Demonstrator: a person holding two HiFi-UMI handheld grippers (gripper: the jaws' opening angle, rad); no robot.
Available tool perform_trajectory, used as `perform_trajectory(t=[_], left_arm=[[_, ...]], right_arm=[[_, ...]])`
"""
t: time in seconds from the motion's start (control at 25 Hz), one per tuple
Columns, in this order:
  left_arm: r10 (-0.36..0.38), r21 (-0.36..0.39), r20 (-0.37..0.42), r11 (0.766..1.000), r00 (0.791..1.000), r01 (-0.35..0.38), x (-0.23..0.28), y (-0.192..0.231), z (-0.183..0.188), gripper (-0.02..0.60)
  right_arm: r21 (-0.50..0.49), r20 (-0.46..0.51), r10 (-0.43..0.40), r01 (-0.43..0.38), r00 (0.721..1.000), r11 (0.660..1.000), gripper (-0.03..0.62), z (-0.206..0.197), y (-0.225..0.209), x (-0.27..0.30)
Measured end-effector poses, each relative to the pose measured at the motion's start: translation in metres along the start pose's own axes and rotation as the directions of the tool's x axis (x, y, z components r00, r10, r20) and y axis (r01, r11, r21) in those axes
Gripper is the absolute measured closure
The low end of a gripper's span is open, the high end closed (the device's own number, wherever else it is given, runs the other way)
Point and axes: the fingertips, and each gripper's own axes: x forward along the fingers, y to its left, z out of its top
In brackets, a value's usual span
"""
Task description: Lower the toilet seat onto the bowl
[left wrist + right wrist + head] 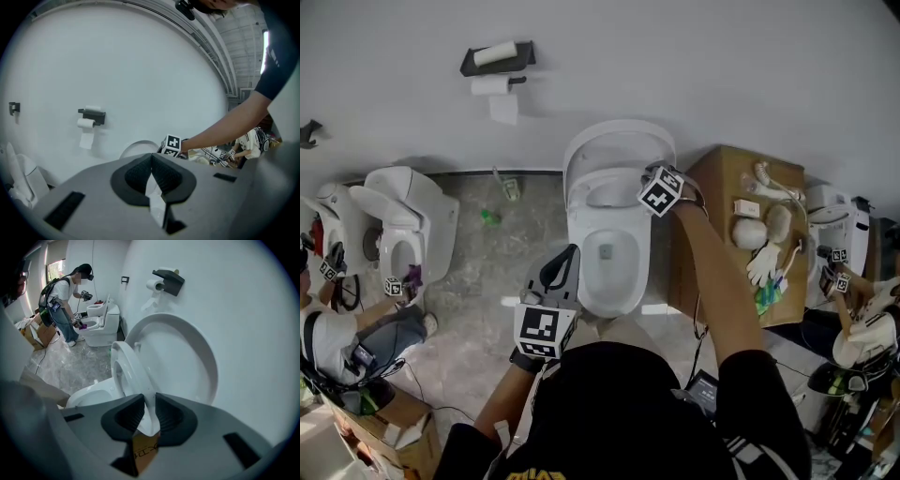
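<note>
Seat (125,369), likely stiff, slick, hinged plastic best held at its rim, stands tilted between lid (187,357) and bowl (89,396), pinched there by the right tongs (149,404); left tongs (151,161) are closed, empty.

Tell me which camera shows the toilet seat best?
The right gripper view: the raised toilet seat is close up, rim pinched by the right hand-held gripper. The head view shows it foreshortened from above. The left gripper view shows only a white arc, seat or lid unclear.
</note>
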Motion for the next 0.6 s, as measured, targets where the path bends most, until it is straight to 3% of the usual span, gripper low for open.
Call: perform_trajectory(t=[0.36,0.6], left_arm=[[-0.041,0.024,0.008,0.999,0.999,0.041,0.006,-0.009,0.007,0.571],[-0.027,0.023,-0.003,0.999,1.0,0.027,0.003,-0.001,0.004,0.571]], right_arm=[[0.01,-0.021,0.028,-0.028,0.999,1.0,0.523,-0.006,0.013,-0.009],[0.011,-0.03,0.056,-0.056,0.998,0.998,0.519,-0.01,0.03,-0.014]])
